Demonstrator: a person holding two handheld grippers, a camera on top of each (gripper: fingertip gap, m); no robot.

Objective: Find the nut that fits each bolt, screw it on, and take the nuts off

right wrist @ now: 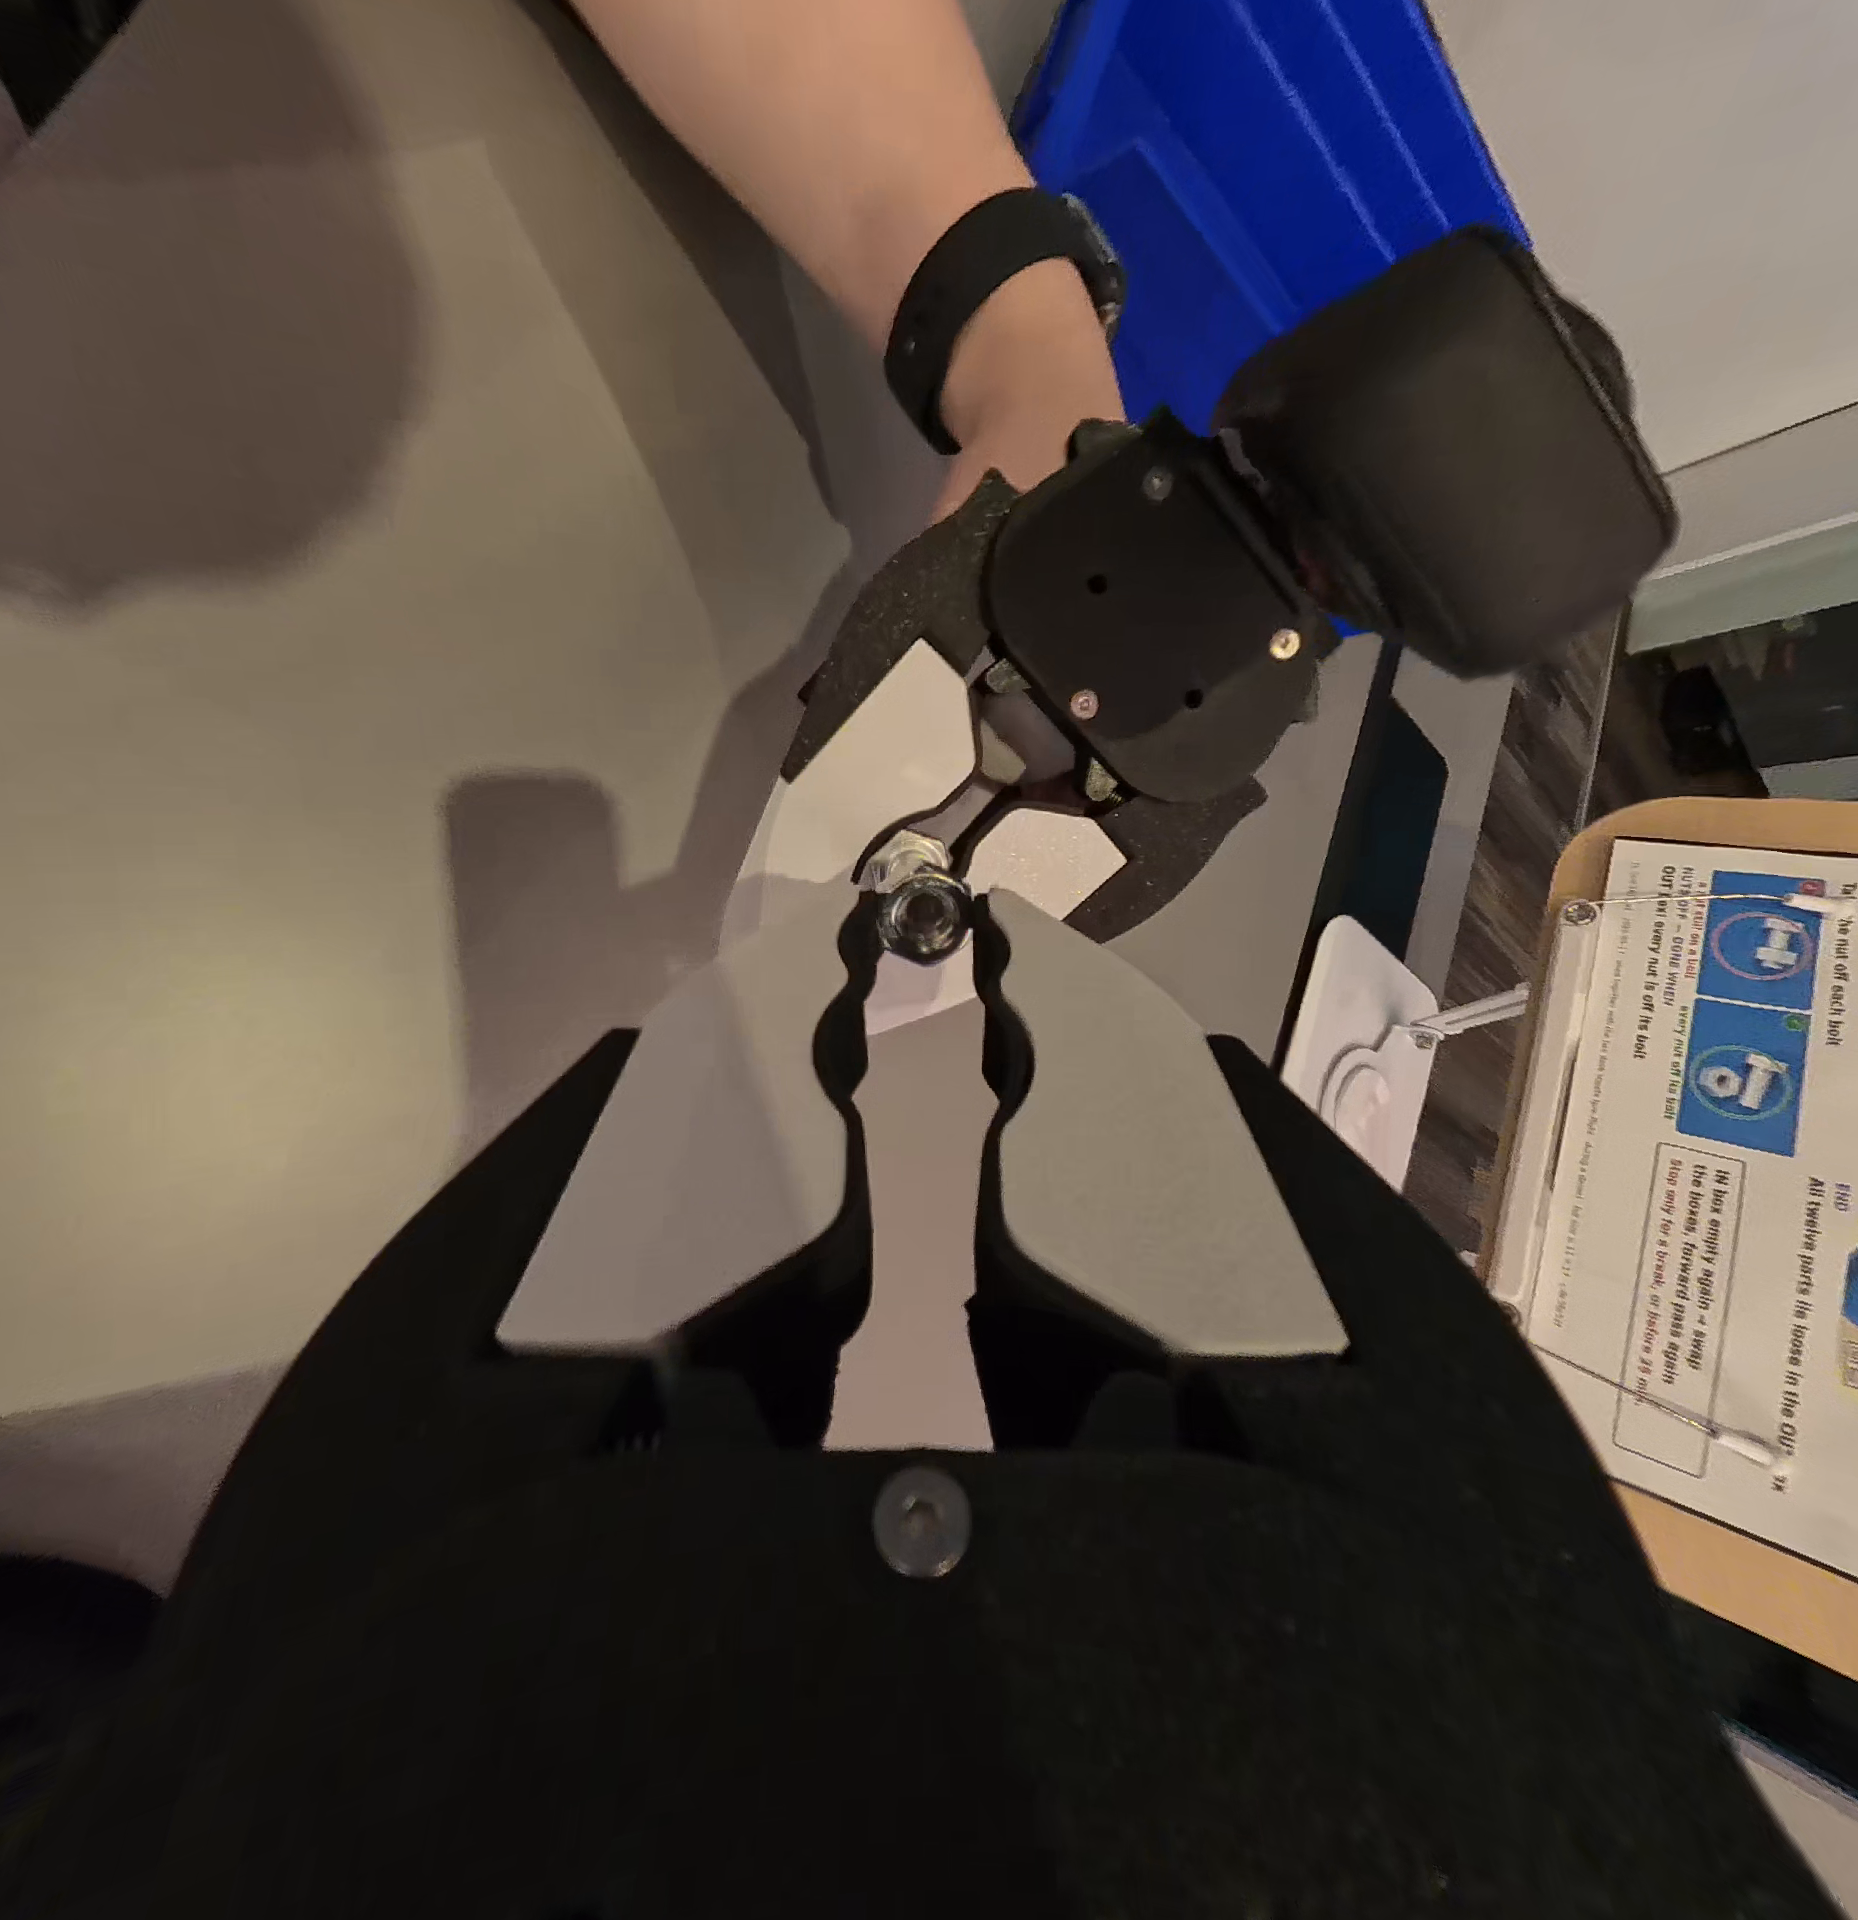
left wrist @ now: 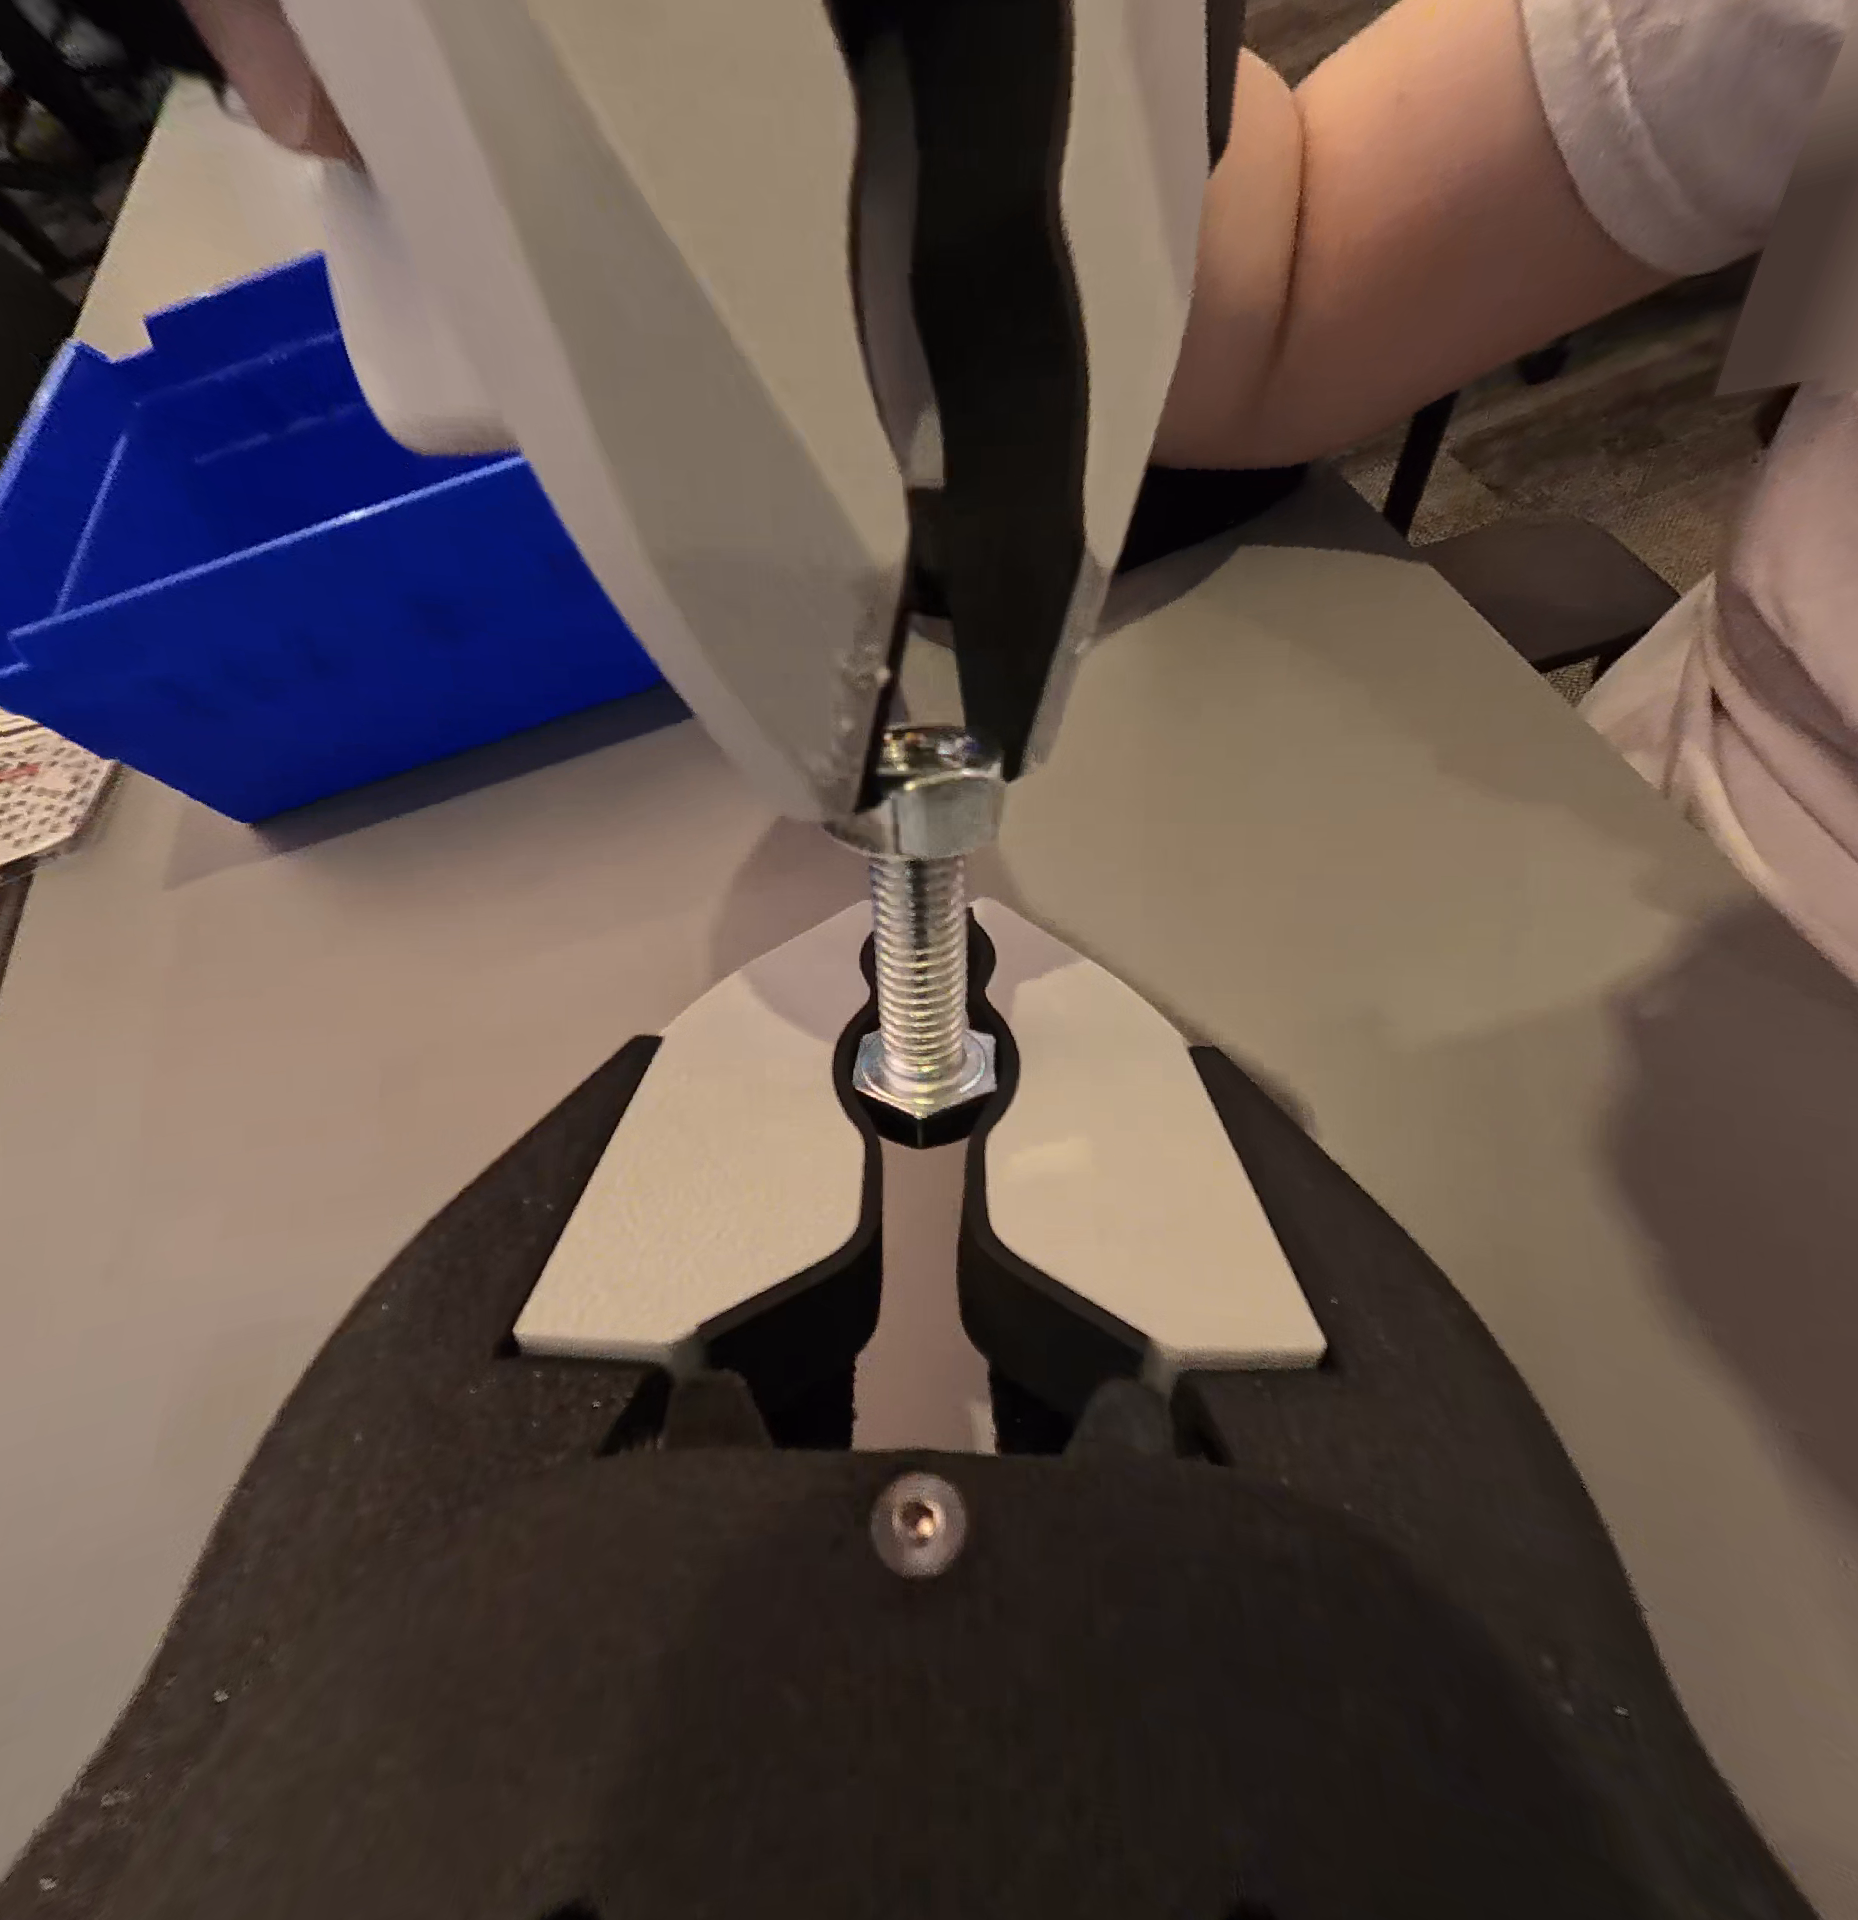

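Bolt (left wrist: 920, 977) head pinched by left claw (left wrist: 923, 1081), nut (left wrist: 940, 805) pinched by right claw (right wrist: 923, 920), blue bin (left wrist: 281, 582) contents unseen

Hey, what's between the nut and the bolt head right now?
Only bare thread of the bolt: the left wrist view shows the nut in the right gripper, the head in the left gripper.

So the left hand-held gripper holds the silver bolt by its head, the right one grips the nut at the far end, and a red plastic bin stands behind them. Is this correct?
Not quite: the plastic bin is blue, not red, as the left wrist view shows. The rest holds: the left hand-held gripper holds the silver threaded bolt by its hexagonal head, and the right hand-held gripper grips the silver hexagonal nut at the far end.
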